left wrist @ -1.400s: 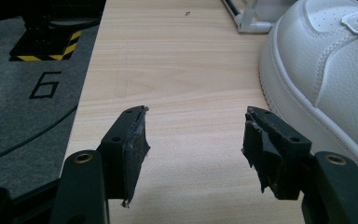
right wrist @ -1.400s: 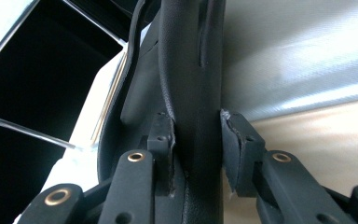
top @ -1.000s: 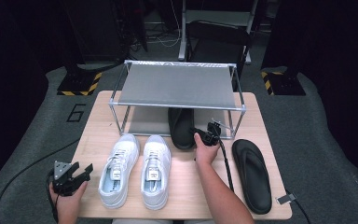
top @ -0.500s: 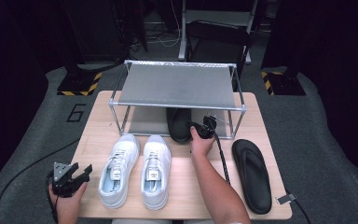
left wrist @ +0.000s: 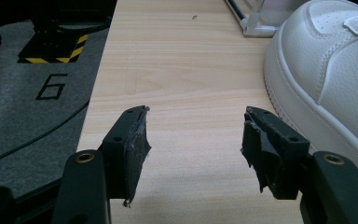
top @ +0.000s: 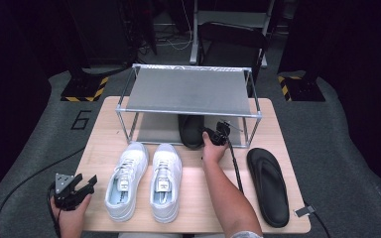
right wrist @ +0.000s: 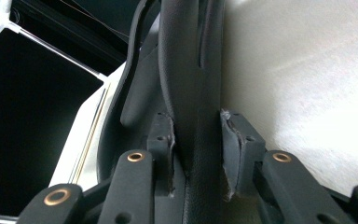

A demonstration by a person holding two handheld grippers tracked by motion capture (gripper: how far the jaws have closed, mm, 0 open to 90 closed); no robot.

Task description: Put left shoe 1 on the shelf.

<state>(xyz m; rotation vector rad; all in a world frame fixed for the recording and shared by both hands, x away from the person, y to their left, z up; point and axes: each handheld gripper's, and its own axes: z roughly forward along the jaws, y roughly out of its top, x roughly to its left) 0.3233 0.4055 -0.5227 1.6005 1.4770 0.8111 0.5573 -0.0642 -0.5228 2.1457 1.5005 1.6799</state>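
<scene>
Carried under the rack (top: 188, 94), black sandal (top: 191, 131) stays clamped by right tool (top: 217, 136); left tool (top: 77, 187) gapes empty.

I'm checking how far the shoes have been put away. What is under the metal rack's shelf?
One black flip-flop, gripped by the right gripper, lies partly under the shelf; its far end is covered.

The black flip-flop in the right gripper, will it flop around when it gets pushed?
Probably a little: the black flip-flop looks thin and rubbery, so it may bend. The right gripper clamps its strap, so it likely won't slip. It looks light.
</scene>
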